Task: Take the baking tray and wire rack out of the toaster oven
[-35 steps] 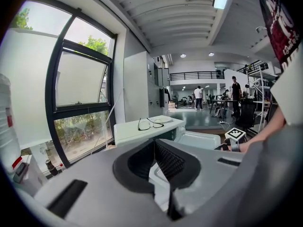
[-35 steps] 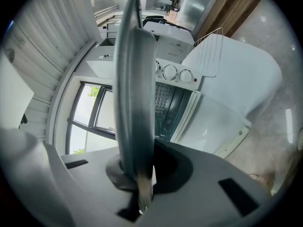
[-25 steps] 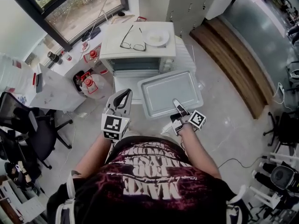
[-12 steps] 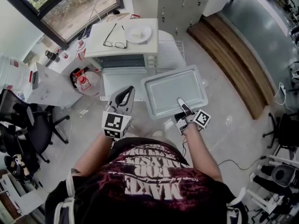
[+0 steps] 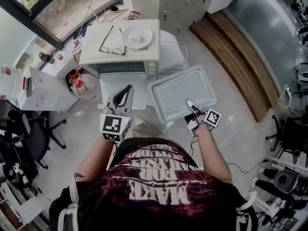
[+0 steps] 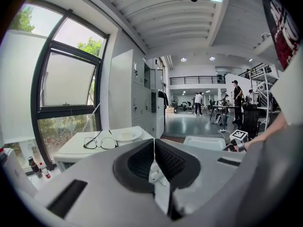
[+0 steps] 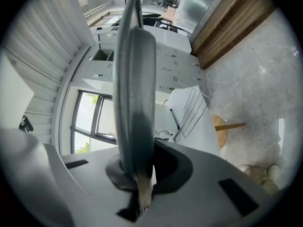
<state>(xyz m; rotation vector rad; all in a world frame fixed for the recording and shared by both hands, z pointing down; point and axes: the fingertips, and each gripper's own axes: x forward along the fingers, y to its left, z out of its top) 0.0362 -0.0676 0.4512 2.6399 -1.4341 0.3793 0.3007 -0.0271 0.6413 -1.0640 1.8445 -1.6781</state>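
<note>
While right gripper [image 5: 191, 104] clamps baking tray [image 5: 182, 93] by its rim, clear of toaster oven [image 5: 144, 54], and left gripper [image 5: 126, 91] sits closed, empty, tray likely needs level set-down.

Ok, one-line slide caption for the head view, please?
Right gripper holds the baking tray by its rim, outside the open toaster oven; left gripper is shut and empty.

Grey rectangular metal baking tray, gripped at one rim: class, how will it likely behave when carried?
The grey rectangular metal baking tray looks stiff: it lies flat though the right gripper pinches only one rim. Probably light, thin sheet metal. Held off-centre, its smooth rim may slip or the far side droop.
</note>
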